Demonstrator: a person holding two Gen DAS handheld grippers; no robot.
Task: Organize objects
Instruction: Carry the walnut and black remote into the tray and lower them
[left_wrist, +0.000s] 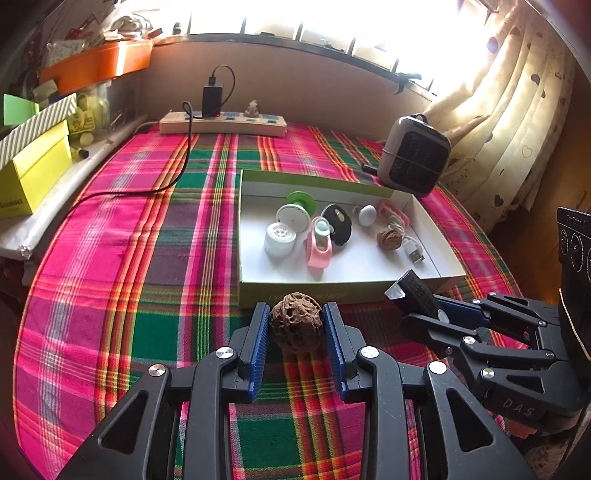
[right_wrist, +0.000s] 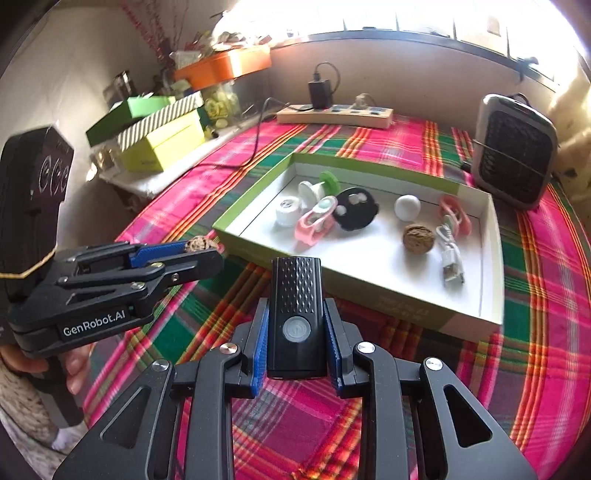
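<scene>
My left gripper (left_wrist: 296, 325) is shut on a brown walnut (left_wrist: 296, 322) and holds it just in front of the near wall of the open white box (left_wrist: 354, 266). It also shows in the right wrist view (right_wrist: 199, 245) at left. My right gripper (right_wrist: 295, 332) is shut on a black flashlight (right_wrist: 295, 306) with a round grey button, held near the box's front edge; the flashlight also shows in the left wrist view (left_wrist: 415, 293). The box (right_wrist: 476, 295) holds a second walnut (right_wrist: 418, 239), a white ball (right_wrist: 407, 207), a pink clip (right_wrist: 316, 221), white spools and a USB cable (right_wrist: 451, 262).
A grey fan heater (left_wrist: 415, 155) stands behind the box at the right. A power strip (left_wrist: 223, 123) with a black charger and a cord lies at the back of the plaid tablecloth (left_wrist: 129, 258). Yellow and green boxes (left_wrist: 35, 173) are stacked at the left.
</scene>
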